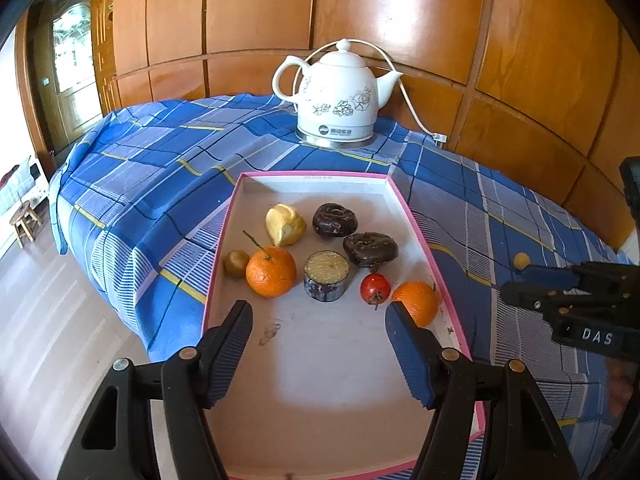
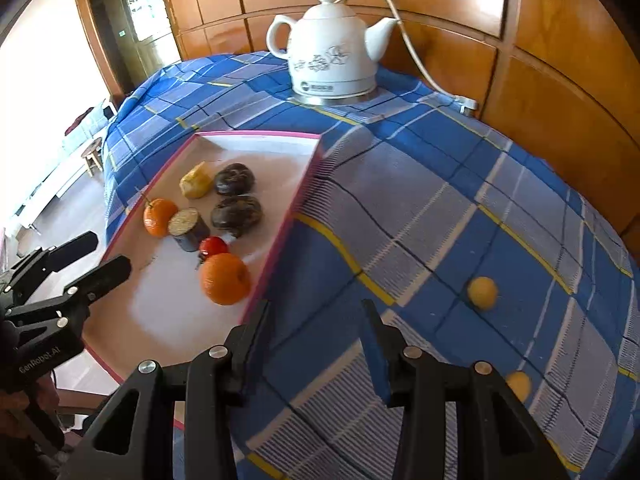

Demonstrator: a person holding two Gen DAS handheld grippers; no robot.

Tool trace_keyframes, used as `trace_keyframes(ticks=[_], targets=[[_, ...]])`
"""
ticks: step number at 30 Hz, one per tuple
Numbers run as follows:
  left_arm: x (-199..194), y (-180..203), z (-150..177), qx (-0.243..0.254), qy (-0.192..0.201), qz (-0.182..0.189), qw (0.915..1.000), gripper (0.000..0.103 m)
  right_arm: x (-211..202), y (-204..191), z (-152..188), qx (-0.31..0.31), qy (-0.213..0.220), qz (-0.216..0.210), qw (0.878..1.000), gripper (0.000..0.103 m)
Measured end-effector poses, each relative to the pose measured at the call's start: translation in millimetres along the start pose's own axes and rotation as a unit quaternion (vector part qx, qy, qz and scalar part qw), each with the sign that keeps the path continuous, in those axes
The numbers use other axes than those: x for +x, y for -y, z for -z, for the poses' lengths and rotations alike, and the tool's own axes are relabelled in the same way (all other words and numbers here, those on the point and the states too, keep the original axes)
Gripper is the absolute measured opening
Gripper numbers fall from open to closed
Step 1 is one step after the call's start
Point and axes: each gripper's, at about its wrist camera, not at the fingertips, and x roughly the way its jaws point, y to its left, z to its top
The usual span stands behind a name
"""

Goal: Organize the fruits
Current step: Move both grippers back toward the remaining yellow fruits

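Observation:
A pink-rimmed white tray [image 1: 224, 232] [image 2: 304, 184] lies on the blue plaid cloth. In it are two oranges [image 1: 271, 271] [image 1: 418, 302], a red fruit [image 1: 375, 287], a small brown kiwi [image 1: 236, 264], a yellow fruit piece [image 1: 285, 225], two dark brown round pieces [image 1: 334, 219] and a cut cylinder [image 1: 326, 275]. Two small yellow fruits [image 2: 483, 292] [image 2: 519, 385] lie on the cloth right of the tray. My left gripper [image 1: 320, 316] is open and empty over the tray's near part. My right gripper [image 2: 316, 312] is open and empty above the cloth, beside the tray's right rim.
A white ceramic kettle [image 1: 338, 98] [image 2: 332, 54] with a cord stands at the table's far side against wooden wall panels. The table's left edge drops to a light floor with a small stool [image 1: 25, 220]. The right gripper shows in the left wrist view [image 1: 560, 292].

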Motion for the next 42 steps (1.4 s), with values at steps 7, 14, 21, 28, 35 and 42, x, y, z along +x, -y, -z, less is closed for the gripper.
trace_keyframes(ticks=[7,14,21,28,35,42], targets=[[-0.8,7.3,0.8,0.013,0.001,0.004,0.9999,0.069,-14.7,34.1,6.2,0.010,0.002,0.035,0.999,0.044],[-1.4,15.0,-0.3,0.026,0.002,0.008,0.9996,0.069,-29.6,75.4,12.9,0.029,0.001,0.069,0.997,0.044],[-0.8,25.2,-1.0,0.042,0.000,0.012,0.9990,0.069,-43.2,123.3,23.5,0.065,0.000,0.099,0.993,0.044],[-1.0,41.2,-5.1,0.062,-0.003,0.019,0.9979,0.070,-44.0,172.5,40.0,0.117,-0.006,0.127,0.985,0.044],[3.3,63.7,-6.2,0.090,-0.012,0.028,0.9955,0.070,-30.6,218.0,63.8,0.209,-0.028,0.115,0.971,0.044],[9.1,88.2,-6.0,0.116,-0.023,0.040,0.9922,0.070,-33.9,230.1,66.5,0.252,-0.034,0.111,0.961,0.044]])
